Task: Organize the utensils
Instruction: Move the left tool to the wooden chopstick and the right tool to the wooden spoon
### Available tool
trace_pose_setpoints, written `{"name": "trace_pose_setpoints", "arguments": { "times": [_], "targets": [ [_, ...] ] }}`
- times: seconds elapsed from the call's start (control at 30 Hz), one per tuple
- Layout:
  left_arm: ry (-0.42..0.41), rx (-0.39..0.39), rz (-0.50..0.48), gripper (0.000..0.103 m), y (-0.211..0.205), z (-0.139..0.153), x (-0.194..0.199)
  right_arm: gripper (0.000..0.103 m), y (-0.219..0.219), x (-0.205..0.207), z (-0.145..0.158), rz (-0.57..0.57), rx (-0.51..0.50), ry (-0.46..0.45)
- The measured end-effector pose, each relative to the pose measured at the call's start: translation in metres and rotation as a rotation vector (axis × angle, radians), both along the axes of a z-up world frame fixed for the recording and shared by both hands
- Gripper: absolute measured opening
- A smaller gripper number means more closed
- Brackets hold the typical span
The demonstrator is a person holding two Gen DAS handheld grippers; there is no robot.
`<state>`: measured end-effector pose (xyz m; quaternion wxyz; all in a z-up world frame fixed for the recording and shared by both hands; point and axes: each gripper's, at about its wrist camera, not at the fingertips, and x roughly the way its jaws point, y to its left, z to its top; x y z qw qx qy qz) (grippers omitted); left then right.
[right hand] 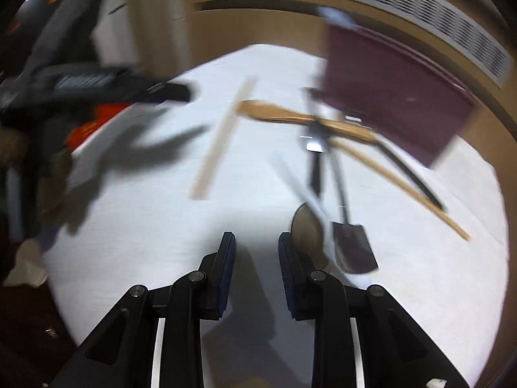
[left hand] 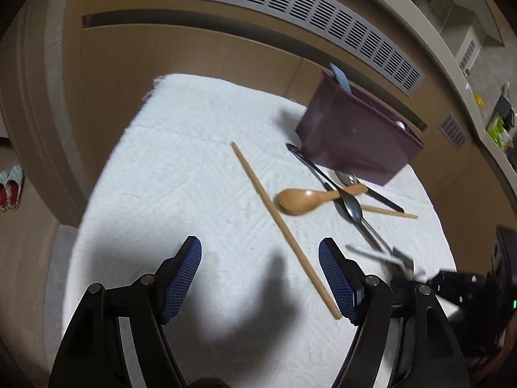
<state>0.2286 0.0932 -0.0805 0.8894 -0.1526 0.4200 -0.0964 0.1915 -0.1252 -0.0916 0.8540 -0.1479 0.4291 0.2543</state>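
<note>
A: Surface and container?
B: One round table (left hand: 181, 148), covered with white textured cloth. One maroon plastic bin (left hand: 355, 135), rectangular, stands at its far side; a pale blue handle (left hand: 340, 77) protrudes from it.

A: Loose utensils?
B: Two wooden chopsticks: one (left hand: 284, 226) lies alone, one (left hand: 387, 210) under the pile beside the bin. One wooden spoon (left hand: 310, 198), bowl rounded. Several metal pieces cross it; exact count unclear. One flat dark spatula (right hand: 353, 247) lies nearer.

A: Claw status?
B: Left claw (left hand: 260, 279): wide open, empty, its right pad beside the lone chopstick's near end. Right claw (right hand: 257, 265): narrowly parted, nothing between pads.
</note>
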Motion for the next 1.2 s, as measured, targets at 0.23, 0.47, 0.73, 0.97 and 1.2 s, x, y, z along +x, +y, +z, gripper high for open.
{"name": "trace_pose_setpoints", "arguments": {
  "times": [0.23, 0.47, 0.73, 0.97, 1.2],
  "targets": [
    [0.034, 0.058, -0.014, 0.075, -0.029, -0.007, 0.02, 0.026, -0.033, 0.023, 0.014, -0.068, 0.076, -0.029],
    [0.087, 0.163, 0.093, 0.054, -0.038, -0.013, 0.058, 0.026, -0.043, 0.018, 0.015, -0.097, 0.087, -0.056],
    [0.093, 0.289, 0.009, 0.049, -0.055, -0.011, 0.044, 0.031, -0.032, 0.056, 0.025, -0.122, 0.117, -0.093],
    [0.12, 0.303, -0.031, 0.048, -0.028, -0.008, 0.005, 0.012, 0.0, 0.126, 0.023, -0.152, 0.104, -0.079],
    [0.123, 0.191, -0.035, 0.048, -0.003, -0.004, -0.003, 0.01, 0.014, 0.158, 0.001, -0.19, 0.017, -0.029]
  ]
}}
